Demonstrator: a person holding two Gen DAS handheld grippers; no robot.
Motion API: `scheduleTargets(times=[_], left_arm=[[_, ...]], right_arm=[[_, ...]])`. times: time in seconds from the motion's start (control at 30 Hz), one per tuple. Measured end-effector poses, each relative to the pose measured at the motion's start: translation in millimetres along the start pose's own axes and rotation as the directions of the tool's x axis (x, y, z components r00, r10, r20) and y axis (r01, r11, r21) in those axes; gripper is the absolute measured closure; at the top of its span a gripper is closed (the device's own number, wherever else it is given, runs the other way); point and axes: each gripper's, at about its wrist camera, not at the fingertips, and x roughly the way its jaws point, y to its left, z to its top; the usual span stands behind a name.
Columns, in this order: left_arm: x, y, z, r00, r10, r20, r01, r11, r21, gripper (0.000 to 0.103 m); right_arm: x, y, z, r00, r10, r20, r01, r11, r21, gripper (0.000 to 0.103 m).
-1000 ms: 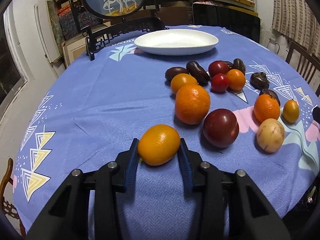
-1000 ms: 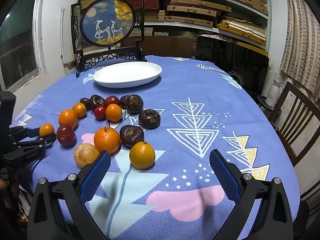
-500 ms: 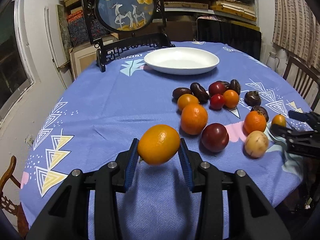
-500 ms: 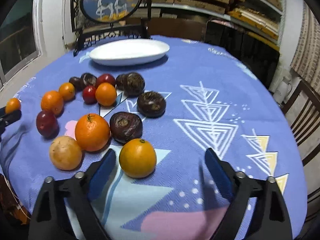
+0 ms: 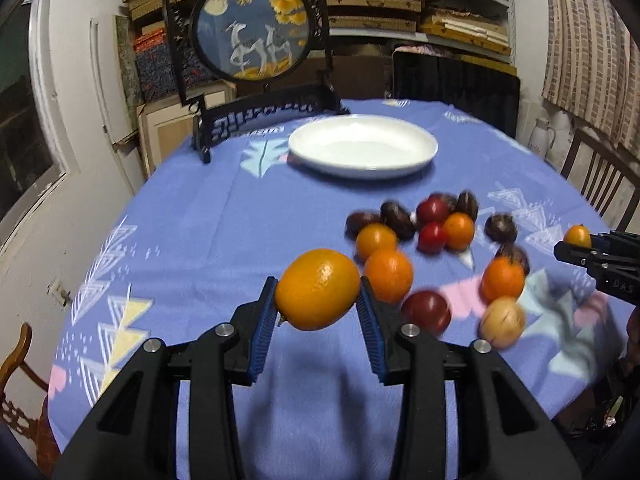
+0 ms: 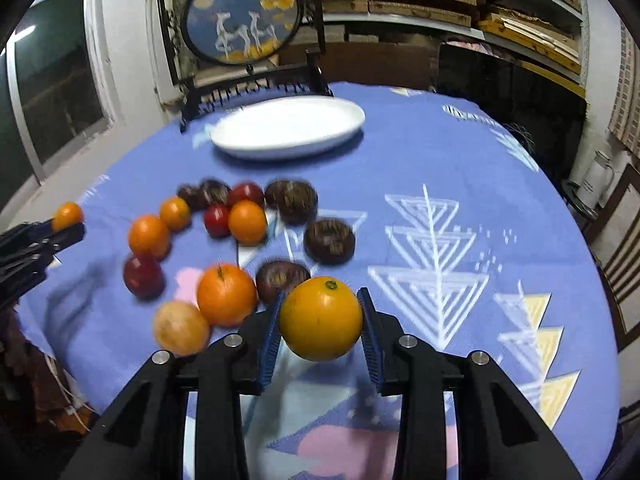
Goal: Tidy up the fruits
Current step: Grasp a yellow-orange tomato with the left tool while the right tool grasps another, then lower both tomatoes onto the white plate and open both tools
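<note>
My left gripper (image 5: 318, 300) is shut on a yellow-orange citrus fruit (image 5: 317, 289) and holds it above the blue tablecloth. My right gripper (image 6: 322, 320) is shut on a round yellow-orange fruit (image 6: 321, 319), also lifted off the cloth. A white oval plate (image 5: 362, 152) sits empty at the far side of the table; it also shows in the right wrist view (image 6: 288, 126). A cluster of fruits lies between: oranges (image 5: 388, 275), red plums (image 5: 426, 313), dark brown fruits (image 6: 329, 241) and a pale yellow fruit (image 6: 181, 327).
A framed round picture on a dark stand (image 5: 256, 40) stands behind the plate. Wooden chairs (image 5: 596, 176) flank the table. Shelves with boxes line the back wall. A white jug (image 6: 598, 178) stands at the right.
My right gripper closed on the yellow-orange fruit and lifted it. My left gripper rose higher with its citrus fruit and moved toward the plate.
</note>
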Motion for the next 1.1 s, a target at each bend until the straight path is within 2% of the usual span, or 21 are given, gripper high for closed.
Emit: scheduleTargets(times=[0.2,0.33,0.43,0.57,0.67,0.7,0.73,0.77,0.8,0.87,0.97,1.1], left_arm=[[35,-12,55,0.998,-0.065,-0.027,0.066,0.997,0.037,0.064],[89,-22,98,0.992,-0.113,-0.065,0.115,0.993,0.038,0.064],[141,-27,127,0.986,-0.126,-0.108,0.129,0.991,0.025,0.064],[197,-32,151,0.975,-0.129,-0.179,0.133,0.991,0.013,0.064],[217,-34,152,0.972,-0.112,-0.206,0.117,0.993,0.013,0.064],[219,-34,153,0.972,-0.110,-0.206,0.114,0.993,0.008,0.064],[218,-32,152,0.973,-0.108,-0.202,0.111,0.994,0.003,0.061],[214,-30,152,0.976,-0.103,-0.192,0.104,0.995,-0.003,0.050],[206,-27,152,0.982,-0.092,-0.166,0.091,0.996,-0.010,0.038],[190,-22,151,0.989,-0.079,-0.124,0.077,0.997,-0.018,0.027],[157,-14,145,0.993,-0.082,-0.083,0.080,0.996,-0.032,0.024],[107,-14,109,0.995,-0.078,-0.062,0.080,0.996,0.029,0.024]], right_arm=[[18,-3,65,0.998,0.070,0.000,-0.070,0.997,-0.021,0.067],[63,1,117,0.993,0.119,-0.023,-0.119,0.993,-0.015,0.066],[107,-2,147,0.991,0.126,-0.042,-0.125,0.992,0.016,0.066],[154,-5,167,0.988,0.142,-0.060,-0.138,0.988,0.062,0.066],[171,-5,173,0.988,0.144,-0.053,-0.140,0.988,0.068,0.066],[173,-5,174,0.990,0.133,-0.046,-0.129,0.989,0.065,0.066],[171,-4,175,0.993,0.117,-0.032,-0.115,0.991,0.061,0.059],[167,-4,174,0.995,0.103,-0.015,-0.102,0.993,0.060,0.043],[162,-5,173,0.996,0.091,0.007,-0.091,0.994,0.054,0.040],[149,-5,170,0.995,0.095,0.022,-0.096,0.995,0.039,0.039],[116,-9,154,0.995,0.082,0.049,-0.084,0.996,0.035,0.039],[72,-13,114,0.995,0.069,0.068,-0.071,0.997,0.030,0.039]])
